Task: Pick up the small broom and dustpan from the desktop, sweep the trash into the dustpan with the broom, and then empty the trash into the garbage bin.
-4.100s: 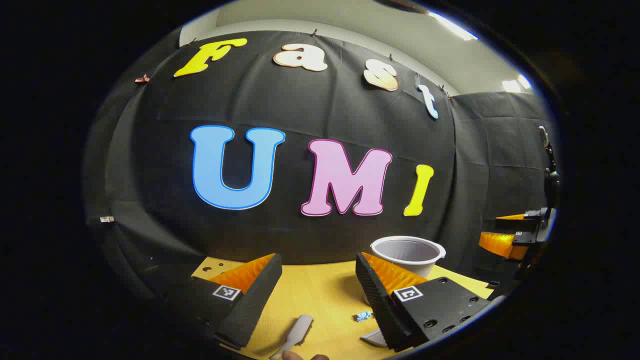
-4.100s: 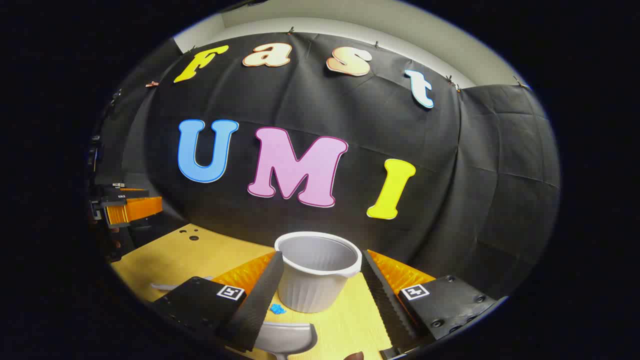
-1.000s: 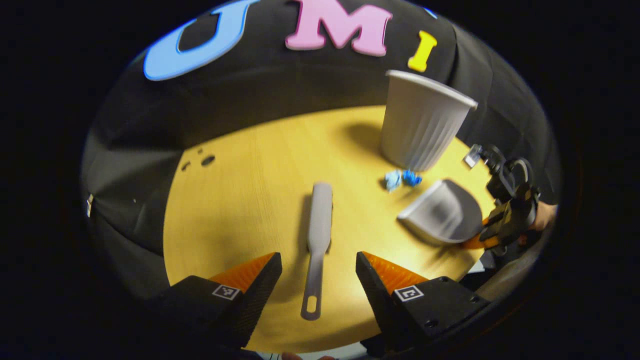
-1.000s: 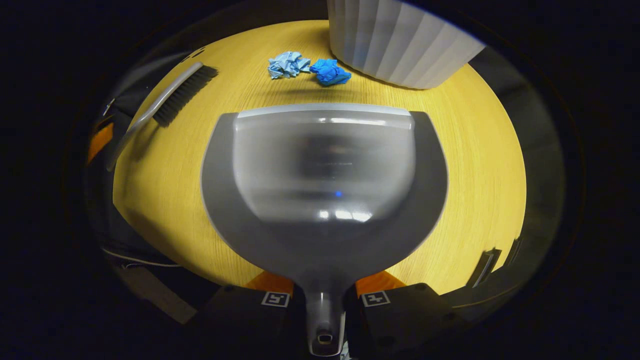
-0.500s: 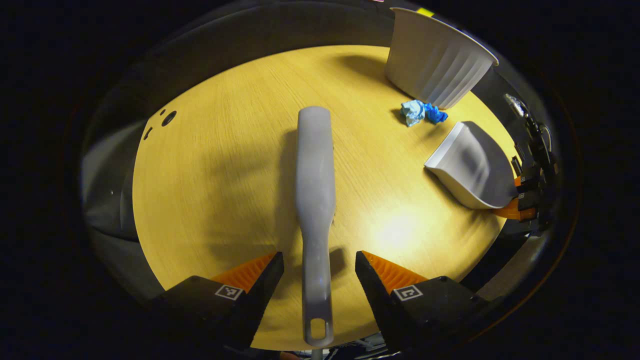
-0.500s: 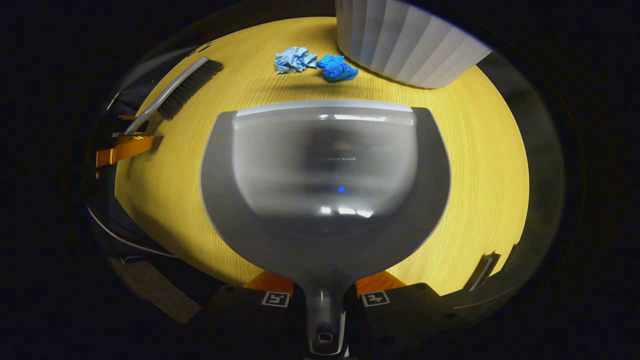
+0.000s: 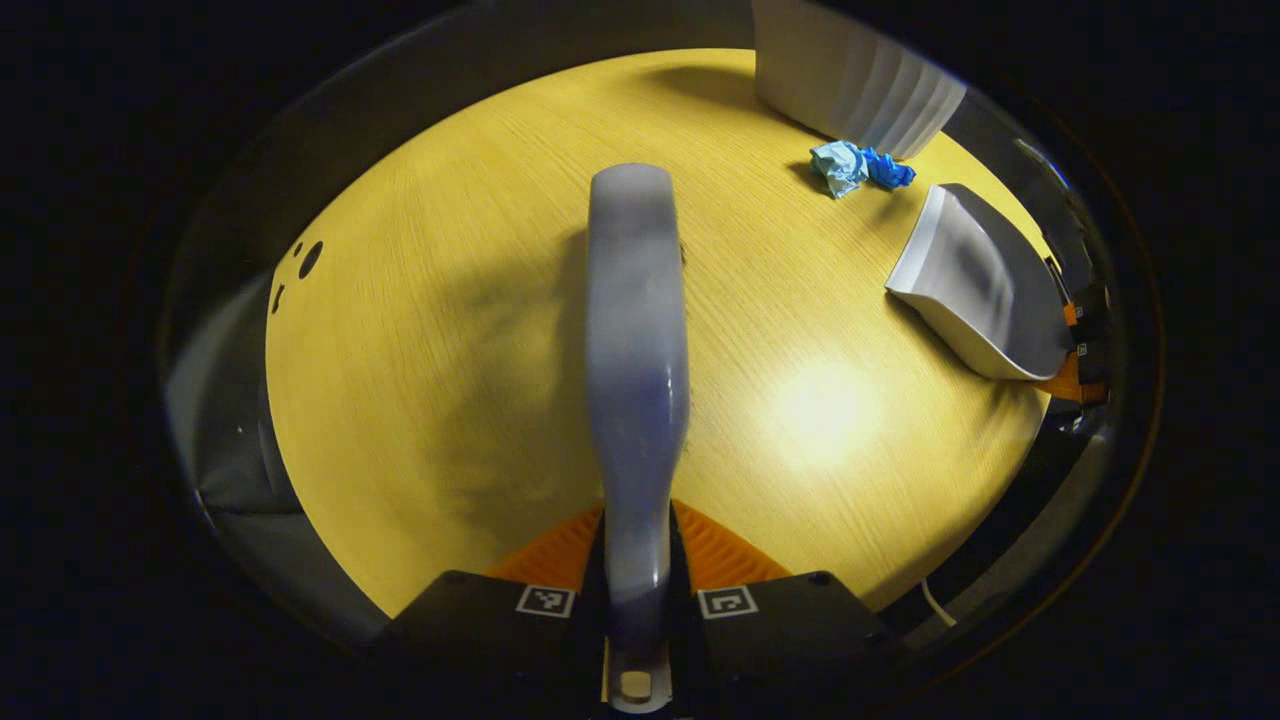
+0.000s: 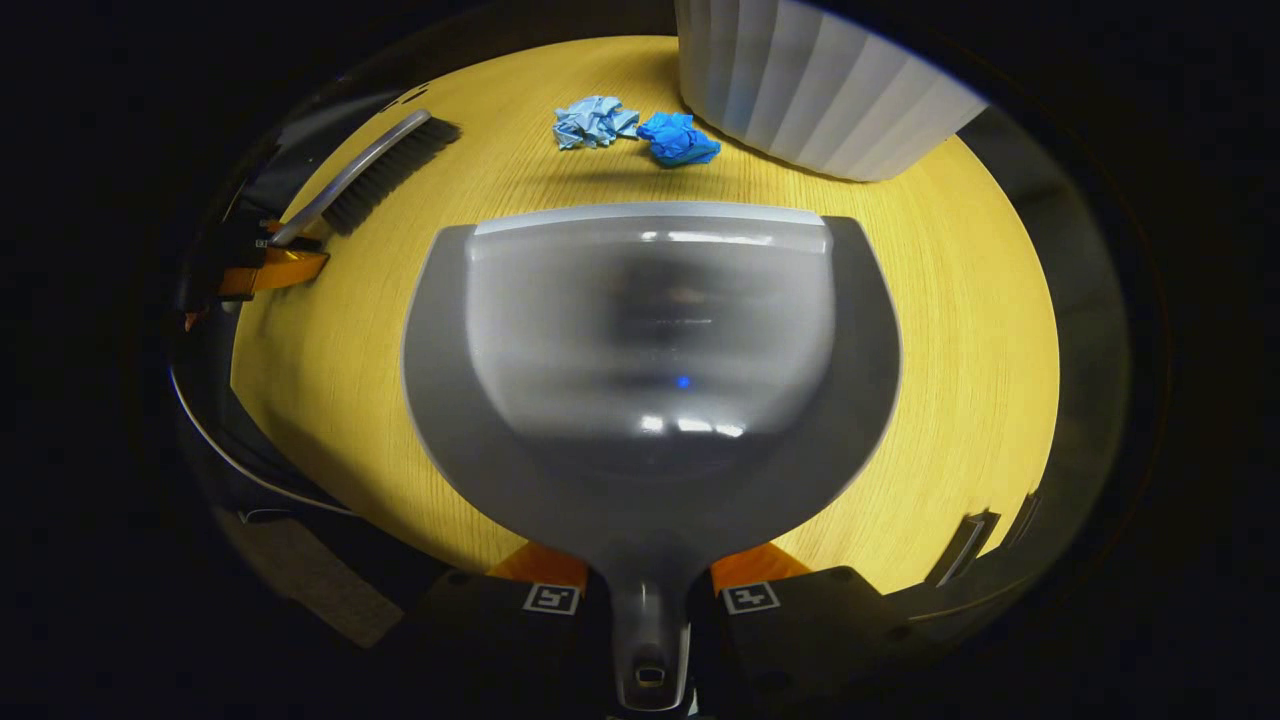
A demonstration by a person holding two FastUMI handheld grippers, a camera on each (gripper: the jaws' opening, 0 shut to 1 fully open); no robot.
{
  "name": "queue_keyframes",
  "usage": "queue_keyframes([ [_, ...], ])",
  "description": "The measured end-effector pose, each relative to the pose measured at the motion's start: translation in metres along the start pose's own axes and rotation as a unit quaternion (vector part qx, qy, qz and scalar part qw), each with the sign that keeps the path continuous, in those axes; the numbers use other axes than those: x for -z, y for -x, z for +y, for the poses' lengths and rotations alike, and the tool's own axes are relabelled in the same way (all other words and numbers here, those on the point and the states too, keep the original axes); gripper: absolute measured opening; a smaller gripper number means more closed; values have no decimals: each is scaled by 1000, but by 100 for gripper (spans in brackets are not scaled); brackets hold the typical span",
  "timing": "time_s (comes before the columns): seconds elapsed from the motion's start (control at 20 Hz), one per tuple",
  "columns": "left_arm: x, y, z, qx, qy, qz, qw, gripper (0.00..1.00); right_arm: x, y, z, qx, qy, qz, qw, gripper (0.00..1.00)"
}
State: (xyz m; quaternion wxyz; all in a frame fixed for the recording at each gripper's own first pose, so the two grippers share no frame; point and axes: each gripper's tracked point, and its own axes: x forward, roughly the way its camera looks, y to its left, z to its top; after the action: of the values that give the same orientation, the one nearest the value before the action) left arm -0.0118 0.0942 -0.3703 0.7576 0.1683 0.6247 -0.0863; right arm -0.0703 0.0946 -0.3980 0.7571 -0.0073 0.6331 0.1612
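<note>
In the left gripper view my left gripper (image 7: 637,560) is shut on the handle of the grey broom (image 7: 636,330), whose back runs away from me over the wooden table (image 7: 420,330). The grey dustpan (image 7: 975,285) lies at the right, near two crumpled blue paper scraps (image 7: 855,168). In the right gripper view my right gripper (image 8: 650,590) is shut on the dustpan's handle; the dustpan (image 8: 650,350) faces the paper scraps (image 8: 635,130) and the white ribbed bin (image 8: 820,90). The broom (image 8: 375,175) with dark bristles lies far left, held by the left gripper (image 8: 255,265).
The white bin (image 7: 850,80) stands at the table's far right in the left gripper view. A few small holes (image 7: 300,265) mark the table's left side. The table's near edge drops off close to both grippers, and a white cable (image 8: 230,440) hangs below it.
My left gripper moved down and forward and shut on the broom's handle, which lay between open fingers half a second ago. The right gripper has kept its hold on the dustpan, almost still.
</note>
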Motion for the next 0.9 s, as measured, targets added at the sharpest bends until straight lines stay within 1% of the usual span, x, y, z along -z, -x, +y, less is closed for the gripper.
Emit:
queue_keyframes([
  [0.1,-5,0,-6,19,-15,-2,1000,28,0,0,-1,-1,1,0,1000,36],
  [0.15,-10,1,-8,32,-21,-8,999,24,0,0,0,-1,1,-1,1000,36],
  [0.2,-19,2,-10,43,-30,-17,999,29,-1,0,0,-2,2,-1,1000,40],
  [0.25,-27,3,-9,46,-41,-22,998,27,0,0,0,-2,2,0,1000,36],
  [0.3,-39,4,-8,47,-54,-30,997,27,0,1,0,-3,3,0,1000,40],
  [0.35,-52,5,-9,48,-69,-41,996,27,0,0,0,-3,3,1,1000,36],
  [0.4,-67,4,-12,49,-85,-48,994,27,0,1,0,-4,5,2,1000,37],
  [0.45,-80,3,-13,48,-100,-54,992,27,0,1,0,-5,8,4,1000,37],
  [0.5,-92,1,-15,46,-116,-60,990,30,1,1,0,-6,10,7,1000,36],
  [0.55,-105,-1,-19,48,-135,-67,987,27,2,2,0,-7,10,10,1000,37],
  [0.7,-136,-4,-37,57,-208,-84,973,27,2,1,0,-8,12,11,1000,37],
  [0.75,-143,-5,-41,56,-226,-84,969,27,2,1,0,-8,11,10,1000,37],
  [0.8,-150,-6,-44,52,-241,-83,966,30,2,1,0,-8,12,10,1000,37],
  [0.85,-156,-9,-46,47,-255,-82,962,27,1,2,0,-7,12,10,1000,37],
  [0.9,-160,-11,-49,43,-272,-81,958,27,1,2,0,-7,11,9,1000,37],
])
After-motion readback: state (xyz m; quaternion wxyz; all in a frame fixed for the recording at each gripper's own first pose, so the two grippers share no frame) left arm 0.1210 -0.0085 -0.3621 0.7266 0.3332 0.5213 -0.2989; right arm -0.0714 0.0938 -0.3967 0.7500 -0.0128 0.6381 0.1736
